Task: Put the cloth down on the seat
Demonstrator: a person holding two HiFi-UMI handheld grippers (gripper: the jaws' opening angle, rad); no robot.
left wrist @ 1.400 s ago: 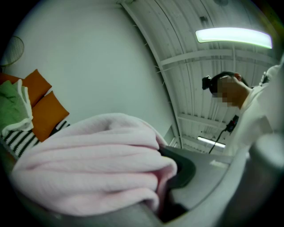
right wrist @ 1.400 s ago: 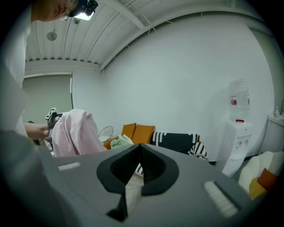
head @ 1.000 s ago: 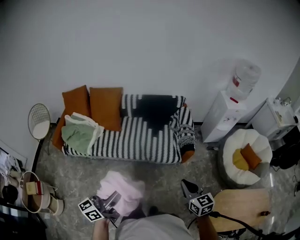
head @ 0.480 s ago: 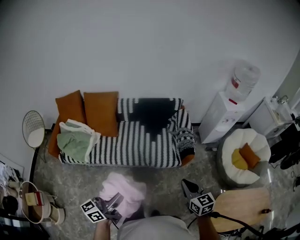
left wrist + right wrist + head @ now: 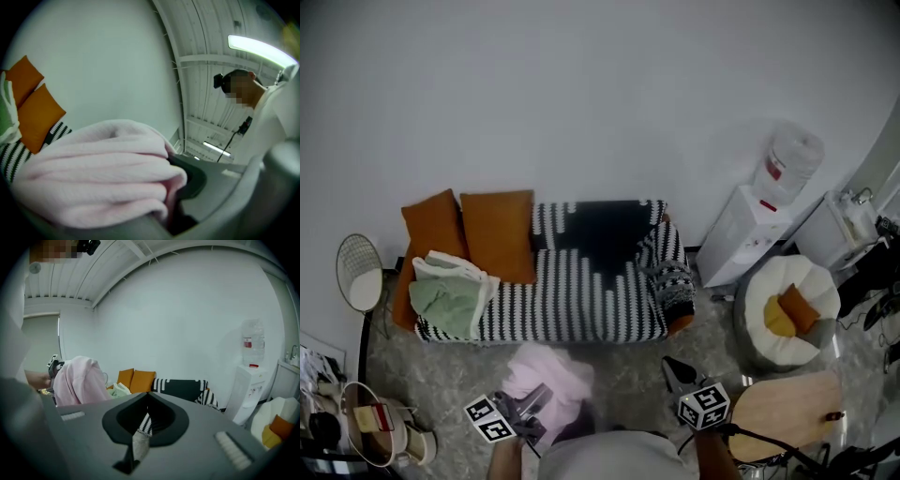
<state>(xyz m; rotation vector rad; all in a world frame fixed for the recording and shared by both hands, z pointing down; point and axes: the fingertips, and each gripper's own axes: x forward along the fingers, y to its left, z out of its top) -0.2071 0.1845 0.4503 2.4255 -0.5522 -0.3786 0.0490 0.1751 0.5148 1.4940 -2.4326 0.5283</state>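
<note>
A bundled pink cloth (image 5: 551,380) hangs in my left gripper (image 5: 534,401), whose jaws are shut on it at the bottom of the head view. In the left gripper view the cloth (image 5: 98,173) covers most of the jaws. Ahead stands the sofa with its black-and-white striped seat (image 5: 581,295), a short stretch of floor away from both grippers. My right gripper (image 5: 678,373) is beside the cloth to the right, jaws shut and holding nothing. The right gripper view looks over its tips (image 5: 147,393) at the sofa (image 5: 180,386) and the pink cloth (image 5: 77,380).
Two orange cushions (image 5: 473,230) and a green cloth (image 5: 445,298) take up the sofa's left end. A water dispenser (image 5: 750,230), a white pouf (image 5: 773,281) and a round wooden table (image 5: 787,412) are at the right. A wire stool (image 5: 358,272) and a basket (image 5: 370,422) are at the left.
Both grippers have travelled toward the sofa, which now sits lower and a little larger in the head view. The pink cloth stays in the left gripper.
</note>
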